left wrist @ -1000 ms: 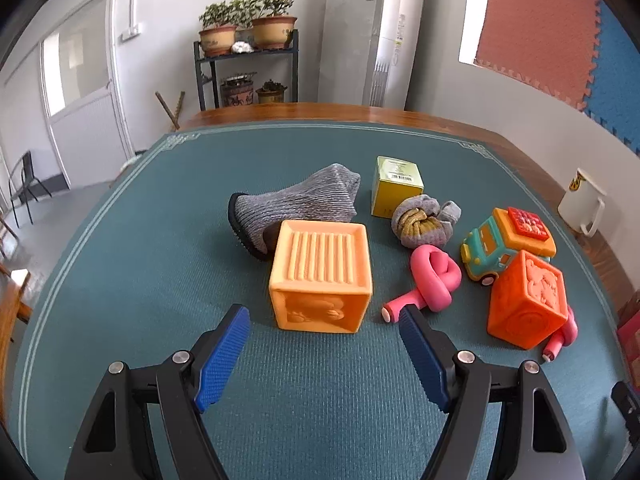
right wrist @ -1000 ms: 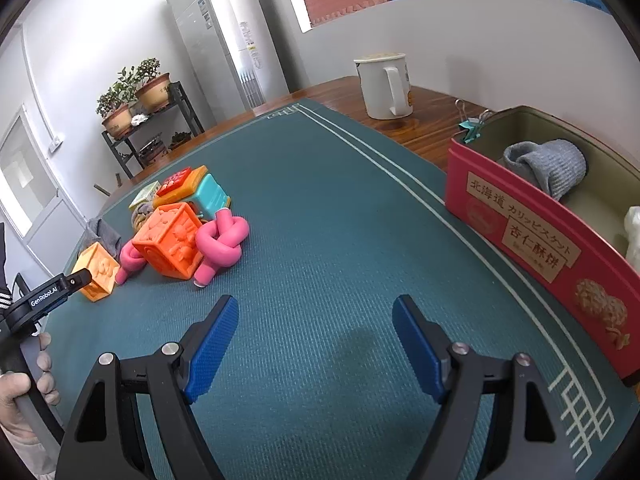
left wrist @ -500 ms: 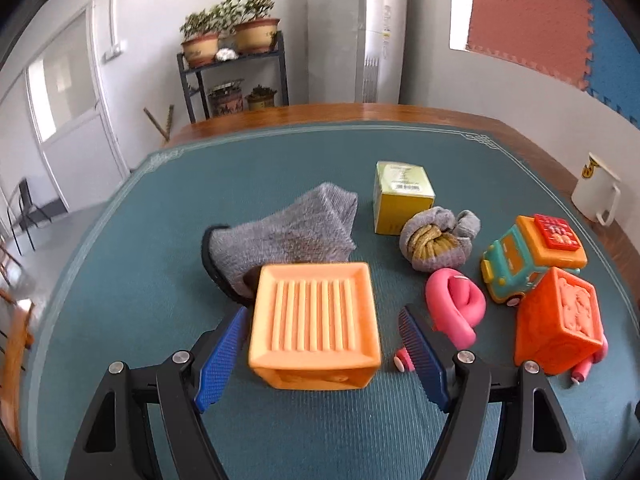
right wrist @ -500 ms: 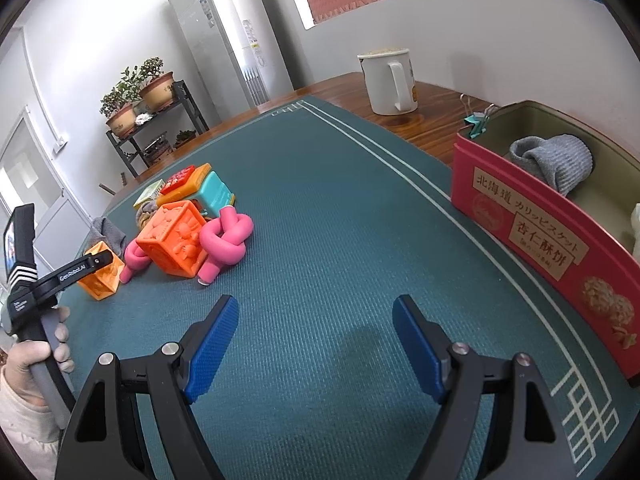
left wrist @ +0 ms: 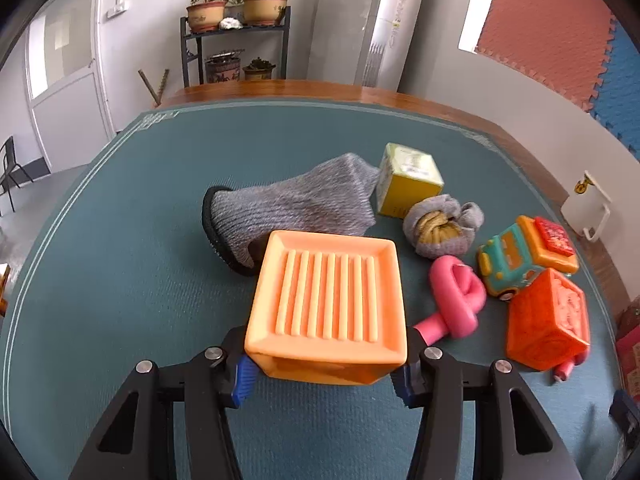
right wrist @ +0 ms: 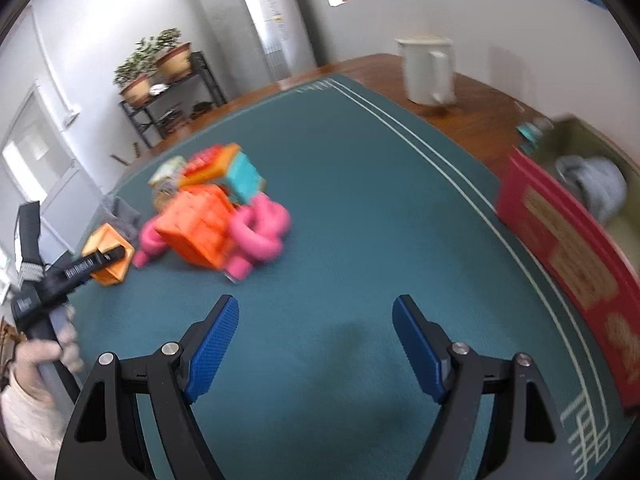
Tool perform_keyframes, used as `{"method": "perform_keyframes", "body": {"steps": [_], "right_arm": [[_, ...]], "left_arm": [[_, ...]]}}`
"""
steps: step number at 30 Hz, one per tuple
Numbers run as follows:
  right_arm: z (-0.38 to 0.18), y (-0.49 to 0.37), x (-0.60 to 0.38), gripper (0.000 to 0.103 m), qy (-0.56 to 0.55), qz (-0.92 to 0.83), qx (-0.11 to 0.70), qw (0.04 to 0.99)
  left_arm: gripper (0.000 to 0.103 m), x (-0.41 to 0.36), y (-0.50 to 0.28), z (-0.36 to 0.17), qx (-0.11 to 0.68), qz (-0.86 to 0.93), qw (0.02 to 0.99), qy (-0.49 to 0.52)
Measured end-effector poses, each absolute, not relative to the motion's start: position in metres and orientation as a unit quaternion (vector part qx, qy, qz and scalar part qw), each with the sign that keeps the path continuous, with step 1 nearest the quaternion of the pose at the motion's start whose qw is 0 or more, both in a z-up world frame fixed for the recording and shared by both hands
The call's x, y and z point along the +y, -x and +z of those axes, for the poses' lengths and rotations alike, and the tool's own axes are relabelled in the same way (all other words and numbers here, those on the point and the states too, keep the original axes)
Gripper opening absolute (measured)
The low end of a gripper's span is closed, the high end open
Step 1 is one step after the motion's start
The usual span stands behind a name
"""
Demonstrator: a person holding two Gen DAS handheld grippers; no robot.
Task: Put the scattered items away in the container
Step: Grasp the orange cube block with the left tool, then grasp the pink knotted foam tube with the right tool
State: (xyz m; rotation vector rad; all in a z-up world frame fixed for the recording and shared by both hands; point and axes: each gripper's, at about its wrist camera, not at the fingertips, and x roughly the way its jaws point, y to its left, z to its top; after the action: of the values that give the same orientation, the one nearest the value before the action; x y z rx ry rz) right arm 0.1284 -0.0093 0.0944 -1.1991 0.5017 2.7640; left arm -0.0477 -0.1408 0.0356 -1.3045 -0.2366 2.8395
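My left gripper (left wrist: 324,376) is shut on a light orange ribbed cube (left wrist: 326,304), one finger at each side. Behind it lie a grey sock (left wrist: 296,204), a yellow-green box (left wrist: 408,184), a balled sock (left wrist: 440,230), a pink knotted tube (left wrist: 456,300), a toy car (left wrist: 524,256) and a darker orange cube (left wrist: 548,320). My right gripper (right wrist: 316,344) is open and empty above the green mat. The red tin (right wrist: 568,240) at the right holds a grey sock (right wrist: 596,188). The toy pile (right wrist: 216,216) lies at the middle left in the right wrist view.
A white mug (right wrist: 428,68) stands on the wooden table edge beyond the mat. It also shows in the left wrist view (left wrist: 588,208). The left hand and its gripper handle (right wrist: 52,280) are at the left edge. A plant shelf (left wrist: 236,40) stands behind the table.
My left gripper moved forward over the light orange cube and closed on its sides. The right gripper swung to the right, so its view is blurred; it stays open.
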Motion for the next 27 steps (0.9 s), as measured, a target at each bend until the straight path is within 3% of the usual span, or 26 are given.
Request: {"method": "perform_keyframes", "body": {"steps": [6,12,14,20,27], "right_arm": [[0.098,-0.078,-0.031,0.082,0.408,0.907,0.091,0.044],[0.073,-0.049,-0.042,0.082,0.438,0.895,0.078,0.04],[0.068,-0.046,-0.044,0.078,0.435,0.897,0.071,0.038],[0.063,-0.047,-0.045,0.046,0.426,0.902,0.055,0.049],[0.07,-0.064,-0.03,0.046,0.408,0.907,0.088,0.057]], "left_arm": [[0.055,-0.14,0.04,0.053,-0.079,0.91,0.018,0.406],[0.055,-0.136,0.03,0.067,-0.076,0.915,0.027,0.394],[0.055,-0.134,0.029,0.069,-0.075,0.916,0.03,0.393],[0.055,-0.124,0.024,0.069,-0.065,0.915,0.035,0.396],[0.055,-0.113,0.02,0.071,-0.055,0.918,0.047,0.391]]}}
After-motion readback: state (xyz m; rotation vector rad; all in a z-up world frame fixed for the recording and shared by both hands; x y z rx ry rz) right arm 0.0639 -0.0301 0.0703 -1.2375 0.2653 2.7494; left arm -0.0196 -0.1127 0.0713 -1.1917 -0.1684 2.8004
